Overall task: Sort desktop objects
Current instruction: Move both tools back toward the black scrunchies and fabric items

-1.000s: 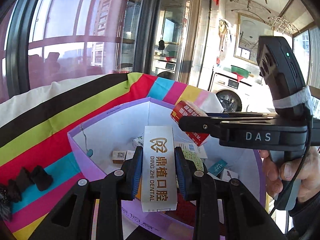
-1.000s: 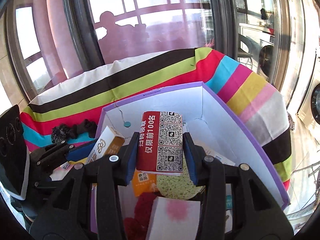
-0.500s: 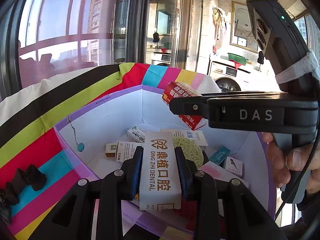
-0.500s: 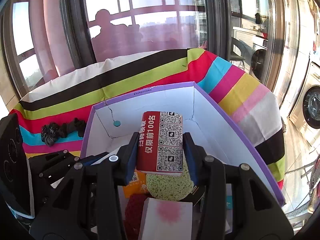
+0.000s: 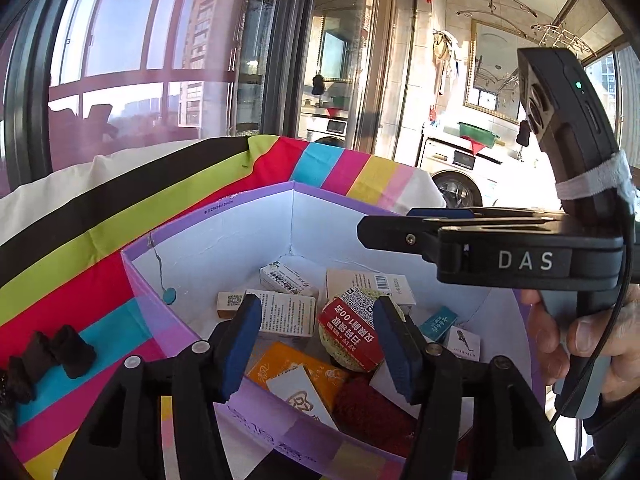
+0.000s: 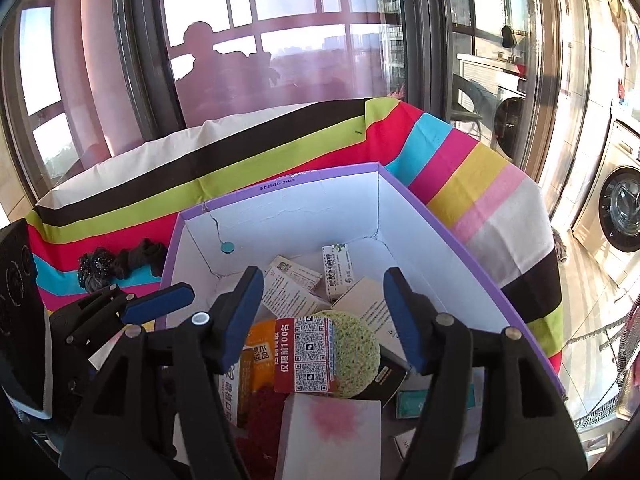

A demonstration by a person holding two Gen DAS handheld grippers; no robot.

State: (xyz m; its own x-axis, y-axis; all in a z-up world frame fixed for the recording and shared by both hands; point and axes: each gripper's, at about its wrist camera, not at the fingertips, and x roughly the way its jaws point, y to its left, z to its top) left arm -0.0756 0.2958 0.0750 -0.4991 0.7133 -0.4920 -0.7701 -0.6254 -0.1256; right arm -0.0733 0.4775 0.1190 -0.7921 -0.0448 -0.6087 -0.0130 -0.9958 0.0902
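A purple box with white inner walls (image 5: 208, 216) (image 6: 280, 184) stands on a striped cloth and holds several small packets. My left gripper (image 5: 318, 344) hovers over its near rim, jaws opening, nothing between the pads. The white dental box (image 5: 298, 396) (image 6: 230, 392) lies inside, below it. My right gripper (image 6: 324, 320) (image 5: 400, 226) is also over the box, jaws opening and empty. The red QR-code box (image 6: 306, 354) (image 5: 352, 332) rests on a green sponge (image 6: 356, 354) among the packets. The left gripper (image 6: 160, 300) shows at the right wrist view's lower left.
Dark hair ties (image 5: 52, 352) (image 6: 120, 260) lie on the striped cloth (image 5: 120, 208) left of the box. A person's hand (image 5: 580, 340) grips the right tool's handle. Large windows stand behind the table, and a washing machine (image 6: 620, 216) is to the right.
Both grippers opened. The white dental box dropped from the left jaws into the purple box, and the red QR-code box fell from the right jaws onto the green sponge.
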